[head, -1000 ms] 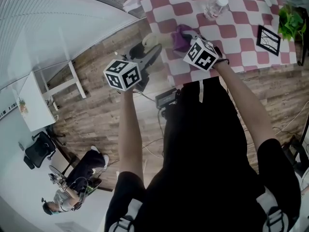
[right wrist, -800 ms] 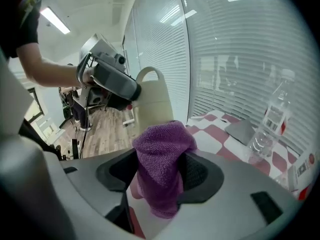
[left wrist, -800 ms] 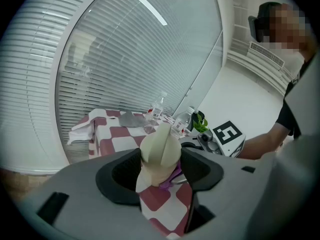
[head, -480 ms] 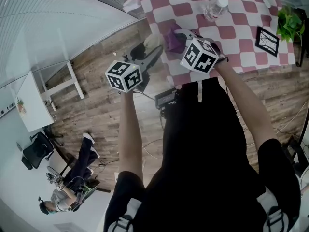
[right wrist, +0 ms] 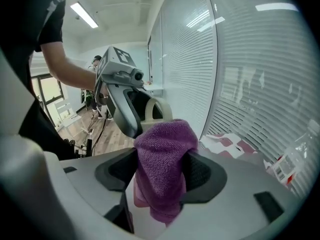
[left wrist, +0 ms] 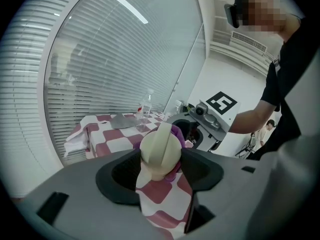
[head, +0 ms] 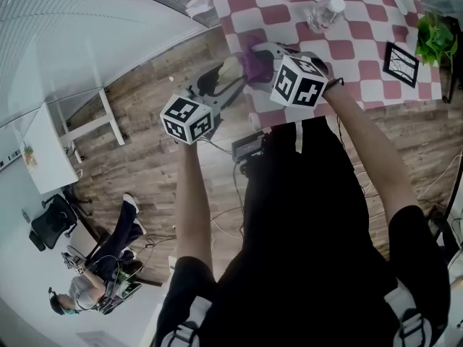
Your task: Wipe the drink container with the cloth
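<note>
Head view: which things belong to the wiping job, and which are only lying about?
For the job: cream drink container, purple cloth.
Lying about: clear plastic bottle, potted plant, black picture frame.

No text, brand or number is legible; the white plastic cube (head: 298, 82) bears only black square marker patterns.

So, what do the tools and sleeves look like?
The left tool and right tool are grey with black inner parts, each bearing a white cube with black square markers. Sleeves: short, black. Right tool's jaws just opened wider, cloth between them.
</note>
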